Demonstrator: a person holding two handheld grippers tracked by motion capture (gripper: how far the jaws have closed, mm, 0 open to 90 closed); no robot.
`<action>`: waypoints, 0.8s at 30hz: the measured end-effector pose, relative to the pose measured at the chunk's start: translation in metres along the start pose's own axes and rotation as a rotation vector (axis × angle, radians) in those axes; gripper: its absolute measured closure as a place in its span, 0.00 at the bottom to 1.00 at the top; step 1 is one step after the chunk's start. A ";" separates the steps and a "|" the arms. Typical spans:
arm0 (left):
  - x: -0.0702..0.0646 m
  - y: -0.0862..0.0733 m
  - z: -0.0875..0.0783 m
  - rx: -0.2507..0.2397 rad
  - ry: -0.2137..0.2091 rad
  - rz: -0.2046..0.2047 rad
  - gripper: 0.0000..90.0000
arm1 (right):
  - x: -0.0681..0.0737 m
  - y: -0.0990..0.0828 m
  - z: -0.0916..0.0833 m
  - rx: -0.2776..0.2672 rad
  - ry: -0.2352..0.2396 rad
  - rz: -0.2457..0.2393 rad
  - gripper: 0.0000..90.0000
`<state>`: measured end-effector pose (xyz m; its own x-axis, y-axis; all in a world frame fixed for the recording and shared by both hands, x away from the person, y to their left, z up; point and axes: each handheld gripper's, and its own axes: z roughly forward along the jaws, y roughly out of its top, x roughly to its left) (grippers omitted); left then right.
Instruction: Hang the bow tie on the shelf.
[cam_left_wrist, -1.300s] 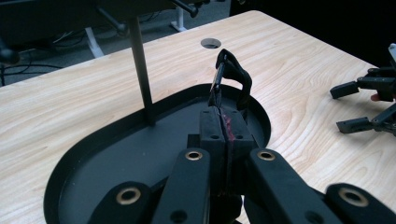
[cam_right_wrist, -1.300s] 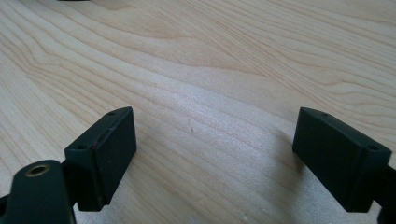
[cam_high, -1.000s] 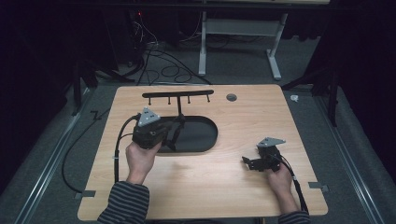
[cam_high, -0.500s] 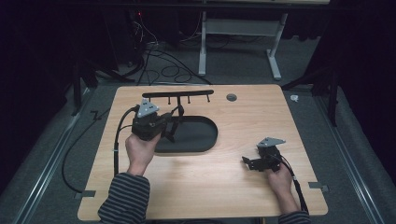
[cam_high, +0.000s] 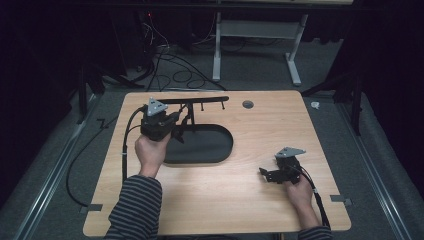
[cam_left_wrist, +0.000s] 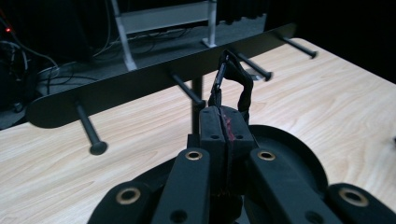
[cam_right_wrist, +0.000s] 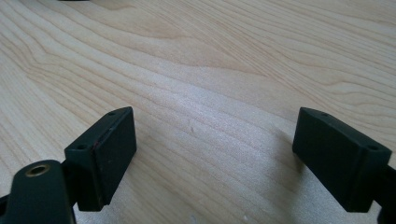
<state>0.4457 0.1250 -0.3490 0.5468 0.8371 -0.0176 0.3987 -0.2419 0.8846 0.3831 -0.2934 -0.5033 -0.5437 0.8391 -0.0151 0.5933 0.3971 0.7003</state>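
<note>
A black peg rack (cam_high: 187, 100) stands on a post over a flat oval base (cam_high: 210, 145) at the table's far left. My left gripper (cam_high: 181, 125) is held just in front of the rack, above the base. In the left gripper view its jaws are shut (cam_left_wrist: 226, 122) on a small black strap loop with a clip (cam_left_wrist: 233, 77), which rises to the height of the bar (cam_left_wrist: 140, 81) between two pegs (cam_left_wrist: 187, 89). My right gripper (cam_high: 267, 174) rests low at the near right, jaws wide open (cam_right_wrist: 215, 154) over bare wood, holding nothing.
The wooden table (cam_high: 270, 125) has a round cable hole (cam_high: 247, 104) near its far edge. Cables trail from both grippers over the table's sides. A white desk frame (cam_high: 255, 35) and loose cables lie on the floor beyond.
My left gripper has moved away from the person toward the rack's bar, carrying the strap loop. The right gripper has stayed put.
</note>
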 end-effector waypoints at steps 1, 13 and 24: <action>0.000 0.000 0.000 0.000 0.000 0.000 0.99 | 0.000 0.000 0.000 0.000 0.000 0.000 0.16; 0.016 -0.003 0.013 0.009 0.060 -0.046 0.99 | 0.000 0.000 0.000 0.000 0.000 0.000 0.16; 0.021 -0.005 0.017 0.050 0.081 -0.041 0.98 | 0.000 0.000 0.000 0.001 0.001 0.000 0.16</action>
<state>0.4680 0.1355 -0.3616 0.4690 0.8831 -0.0135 0.4570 -0.2296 0.8593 0.3830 -0.2935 -0.5032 -0.5444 0.8387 -0.0141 0.5942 0.3975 0.6992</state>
